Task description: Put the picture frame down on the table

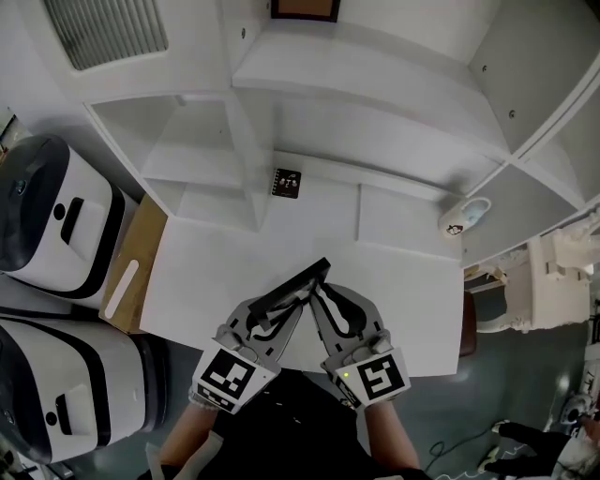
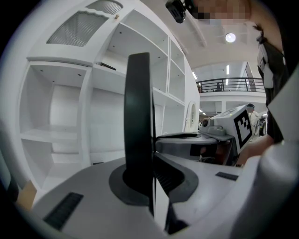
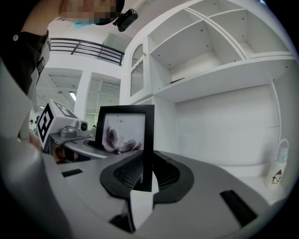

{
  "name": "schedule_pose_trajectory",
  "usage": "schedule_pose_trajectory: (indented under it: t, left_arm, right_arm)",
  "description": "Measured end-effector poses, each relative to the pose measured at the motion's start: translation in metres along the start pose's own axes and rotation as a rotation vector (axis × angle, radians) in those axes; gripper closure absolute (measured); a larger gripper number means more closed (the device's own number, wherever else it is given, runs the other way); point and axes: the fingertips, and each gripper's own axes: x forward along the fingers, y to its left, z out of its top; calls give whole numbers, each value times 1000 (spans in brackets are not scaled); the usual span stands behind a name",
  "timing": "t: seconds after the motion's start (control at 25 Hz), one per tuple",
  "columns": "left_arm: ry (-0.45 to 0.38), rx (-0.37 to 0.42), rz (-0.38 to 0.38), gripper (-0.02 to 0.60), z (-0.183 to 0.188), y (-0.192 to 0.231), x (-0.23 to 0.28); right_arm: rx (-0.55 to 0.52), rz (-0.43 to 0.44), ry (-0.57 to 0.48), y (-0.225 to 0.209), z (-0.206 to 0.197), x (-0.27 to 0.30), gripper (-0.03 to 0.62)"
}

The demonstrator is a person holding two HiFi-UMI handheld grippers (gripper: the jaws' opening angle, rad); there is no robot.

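While the task is unfinished, frame (image 1: pixel 302 278): upright on edge over the table (image 1: pixel 403 300).
Left gripper (image 1: pixel 287 304): clamped on the frame.
Right gripper (image 1: pixel 324 298): clamped on its other side.
Left to do: lower, lay flat, release.

Pic frame (image 1: pixel 295 281) face hidden in head view; dark-edged thing (image 1: pixel 305 9) cut off at top edge.

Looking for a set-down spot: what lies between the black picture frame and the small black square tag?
Nothing. In the head view, the white table between the black picture frame and the small black square tag is bare.
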Motion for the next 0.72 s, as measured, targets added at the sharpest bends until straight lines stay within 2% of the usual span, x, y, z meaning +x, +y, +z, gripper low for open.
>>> schedule_pose_trajectory:
  t: [0.08,0.2,0.4,0.72]
  left_arm:
    - [-3,-9,19,565,0,5,-3]
    - [-5,-37,55,519,-2,17,-9]
    - [21,-54,113,476,-12,35,-15]
    - [74,-39,220,466,-32,53,-24]
  right_arm:
    - [-7,-7,22,2,-5,6,526]
    - [-12,-11,45,6,-13,13,526]
    - [37,-56,58,2,-20,20,526]
    - [106,-133,69,-10,-26,30,526]
